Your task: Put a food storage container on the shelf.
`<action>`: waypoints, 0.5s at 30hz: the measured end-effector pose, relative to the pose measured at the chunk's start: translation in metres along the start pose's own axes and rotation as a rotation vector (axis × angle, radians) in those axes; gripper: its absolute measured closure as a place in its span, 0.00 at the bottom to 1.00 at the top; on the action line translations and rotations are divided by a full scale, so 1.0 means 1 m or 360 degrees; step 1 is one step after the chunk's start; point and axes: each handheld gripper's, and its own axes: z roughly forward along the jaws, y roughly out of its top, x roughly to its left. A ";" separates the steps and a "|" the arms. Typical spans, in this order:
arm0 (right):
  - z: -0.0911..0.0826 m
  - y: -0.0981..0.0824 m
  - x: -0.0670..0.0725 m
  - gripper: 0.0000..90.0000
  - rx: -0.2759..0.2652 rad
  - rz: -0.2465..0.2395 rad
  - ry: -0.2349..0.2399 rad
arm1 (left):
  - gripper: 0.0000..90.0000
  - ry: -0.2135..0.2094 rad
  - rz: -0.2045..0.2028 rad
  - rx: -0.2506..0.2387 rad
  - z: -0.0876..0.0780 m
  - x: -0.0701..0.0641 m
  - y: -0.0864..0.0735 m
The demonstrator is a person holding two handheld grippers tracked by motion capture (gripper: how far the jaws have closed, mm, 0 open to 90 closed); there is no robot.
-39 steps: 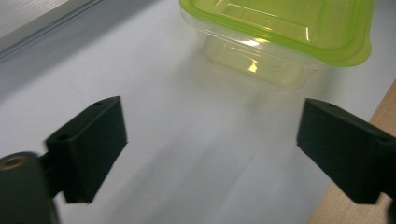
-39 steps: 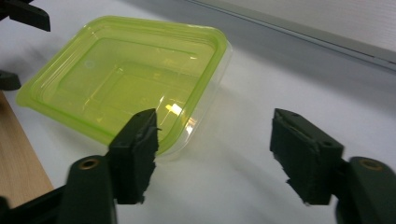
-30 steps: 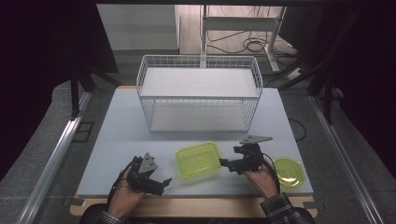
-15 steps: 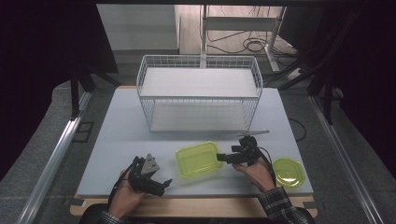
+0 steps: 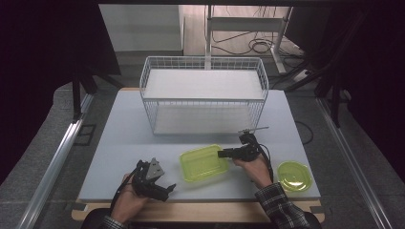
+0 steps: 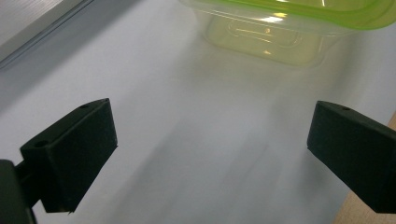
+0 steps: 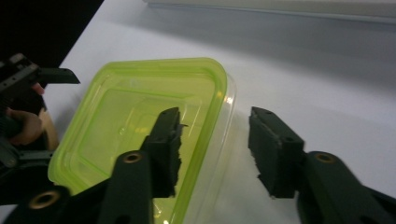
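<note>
A clear lime-green food container (image 5: 204, 163) sits open on the white table (image 5: 129, 138), near the front. My right gripper (image 5: 224, 154) is at its right edge. In the right gripper view one jaw reaches inside the container (image 7: 140, 116) and the other stands outside its wall. The right gripper (image 7: 215, 121) has just been closing, but a gap remains and the pads do not press on the rim. My left gripper (image 5: 168, 188) rests open at the front left. Nothing lies between the left gripper's (image 6: 210, 135) jaws, and the container (image 6: 280, 28) is ahead of it.
A round lime-green lid (image 5: 294, 175) lies at the front right, beside the person's right sleeve. A white wire basket (image 5: 203, 95) stands at the back middle of the table. The wooden front edge (image 5: 200, 212) runs close behind both hands.
The right gripper has moved left to the container's right edge, and its jaws have narrowed across the rim. The left hand has stayed put.
</note>
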 end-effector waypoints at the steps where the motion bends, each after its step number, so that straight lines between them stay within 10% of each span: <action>1: 0.001 0.000 0.000 0.71 0.0006 0.0009 0.0009 | 0.02 0.0001 0.0003 0.0002 0.000 0.000 0.000; 10: -0.001 0.000 -0.009 0.88 0.0044 0.0251 0.0208 | 0.02 0.0022 0.0013 -0.0006 -0.001 0.000 0.000; 15: -0.003 0.001 -0.005 0.89 0.0047 0.0237 0.0212 | 0.02 0.0027 0.0013 -0.0009 -0.002 0.000 0.000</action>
